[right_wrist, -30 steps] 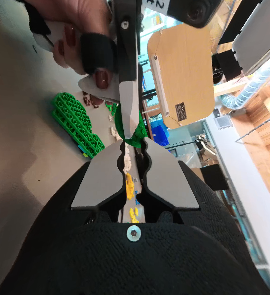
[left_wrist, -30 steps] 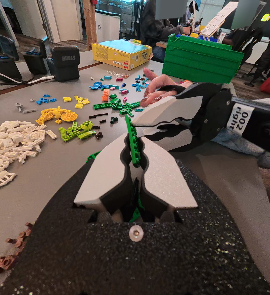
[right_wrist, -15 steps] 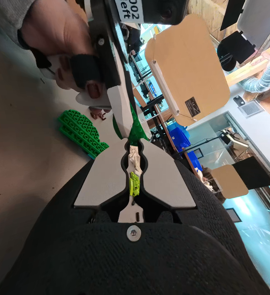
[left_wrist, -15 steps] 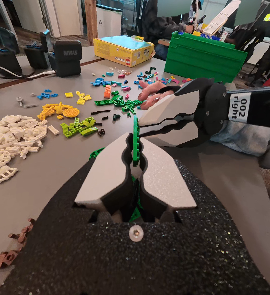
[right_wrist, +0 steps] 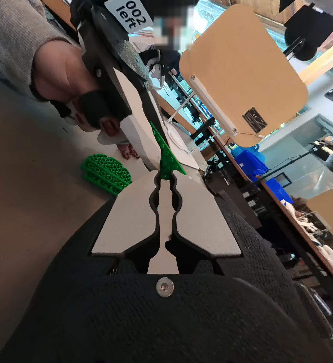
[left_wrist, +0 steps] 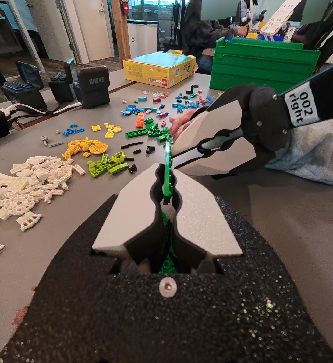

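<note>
Green studded plate (left_wrist: 168, 176), held edge-up above the tabletop (left_wrist: 94, 196) (brick piles nearby), is pinched by the left hand-held gripper (left_wrist: 166, 172) and by the right hand-held gripper (right_wrist: 164, 174) at its edge.

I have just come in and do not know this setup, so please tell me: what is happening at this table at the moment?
A person holds a two-finger tool in each hand over a grey table strewn with small plastic building bricks sorted by colour. The left tool clamps a flat green studded plastic plate upright on its edge. The right tool comes in from the side, its tips closed on the same plate's upper edge. A stack of rounded green plates lies on the table nearby.
</note>
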`<state>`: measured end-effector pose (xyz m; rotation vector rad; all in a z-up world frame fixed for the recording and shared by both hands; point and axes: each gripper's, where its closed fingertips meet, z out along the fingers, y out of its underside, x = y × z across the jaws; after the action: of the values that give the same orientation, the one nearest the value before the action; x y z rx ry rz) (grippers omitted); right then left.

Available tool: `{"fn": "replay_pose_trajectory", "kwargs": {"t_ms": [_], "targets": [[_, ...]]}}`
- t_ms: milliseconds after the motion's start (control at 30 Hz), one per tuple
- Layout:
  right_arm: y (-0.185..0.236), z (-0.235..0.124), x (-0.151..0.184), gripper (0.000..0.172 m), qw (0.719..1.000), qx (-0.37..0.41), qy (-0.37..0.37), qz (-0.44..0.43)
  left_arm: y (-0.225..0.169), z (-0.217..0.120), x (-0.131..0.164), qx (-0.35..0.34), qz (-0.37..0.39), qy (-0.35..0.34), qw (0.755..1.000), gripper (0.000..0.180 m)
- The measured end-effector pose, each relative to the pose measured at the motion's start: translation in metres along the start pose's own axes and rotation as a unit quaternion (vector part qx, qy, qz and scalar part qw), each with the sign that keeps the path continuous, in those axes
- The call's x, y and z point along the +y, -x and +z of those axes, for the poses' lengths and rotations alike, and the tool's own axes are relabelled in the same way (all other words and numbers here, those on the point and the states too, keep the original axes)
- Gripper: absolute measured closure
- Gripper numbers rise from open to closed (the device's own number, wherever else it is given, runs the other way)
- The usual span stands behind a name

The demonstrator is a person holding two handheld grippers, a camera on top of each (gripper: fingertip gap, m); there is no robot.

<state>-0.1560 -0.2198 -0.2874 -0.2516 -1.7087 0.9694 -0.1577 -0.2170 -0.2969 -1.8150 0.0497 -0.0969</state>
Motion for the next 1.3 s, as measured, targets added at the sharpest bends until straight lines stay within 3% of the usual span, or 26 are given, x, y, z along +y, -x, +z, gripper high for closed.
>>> {"fn": "replay_pose_trajectory", "kwargs": {"t_ms": [267, 400, 467, 533, 667, 1067, 1233, 1300], "targets": [[0.004, -0.002, 0.008, 0.172, 1.0, 0.005, 0.017, 0.023, 0.0, 0.002, 0.007, -0.049, 0.141, 0.031, 0.988, 0.176], [0.008, -0.005, 0.01, 0.172, 0.999, -0.003, 0.019, 0.046, -0.002, 0.004, 0.008, -0.064, 0.177, 0.019, 0.982, 0.176], [0.033, -0.001, 0.012, 0.172, 0.997, -0.06, 0.036, -0.015, -0.012, 0.002, -0.008, -0.057, 0.17, -0.032, 0.983, 0.176], [0.042, 0.001, 0.012, 0.172, 0.995, -0.051, 0.037, -0.071, -0.008, 0.002, -0.008, -0.096, 0.199, -0.032, 0.975, 0.176], [0.02, -0.005, 0.007, 0.172, 1.0, -0.018, 0.012, 0.003, 0.011, -0.006, -0.008, -0.12, 0.154, -0.042, 0.98, 0.176], [-0.01, -0.01, 0.014, 0.172, 0.997, 0.072, 0.006, -0.001, 0.02, -0.01, -0.011, -0.137, 0.148, -0.063, 0.977, 0.176], [-0.013, -0.013, 0.016, 0.172, 0.997, 0.078, 0.011, 0.0, 0.017, -0.013, -0.018, -0.14, 0.168, -0.087, 0.972, 0.176], [0.001, -0.018, 0.01, 0.17, 1.0, 0.015, 0.013, 0.01, 0.013, -0.013, -0.021, -0.136, 0.183, -0.097, 0.969, 0.175]]}}
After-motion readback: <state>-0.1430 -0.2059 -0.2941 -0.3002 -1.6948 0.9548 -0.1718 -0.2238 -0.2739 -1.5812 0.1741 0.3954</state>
